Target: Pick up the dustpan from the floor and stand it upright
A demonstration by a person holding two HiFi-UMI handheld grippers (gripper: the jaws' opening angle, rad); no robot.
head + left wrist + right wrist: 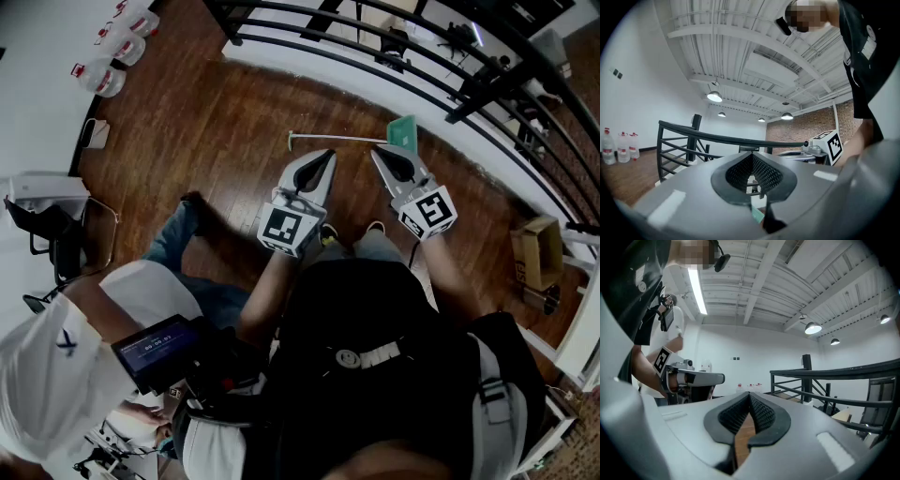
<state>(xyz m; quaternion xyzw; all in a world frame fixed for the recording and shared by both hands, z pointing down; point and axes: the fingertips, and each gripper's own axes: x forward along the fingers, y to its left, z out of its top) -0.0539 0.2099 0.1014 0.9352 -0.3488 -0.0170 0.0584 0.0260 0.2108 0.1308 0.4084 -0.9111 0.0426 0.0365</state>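
Dustpan (404, 131) (green plastic, long thin handle) lies flat, handle pointing left; left gripper (326, 157) and right gripper (378, 153) both closed, empty.

Bottles (101, 79), upper left, head view: labels too small to read. Green sliver (757, 216), lower centre, left gripper view: unidentifiable.

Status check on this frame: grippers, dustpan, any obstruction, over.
Left gripper and right gripper both shut, empty. Green long-handled dustpan lying flat on brown wooden floor ahead, untouched. Black metal railing just beyond it; nothing between.
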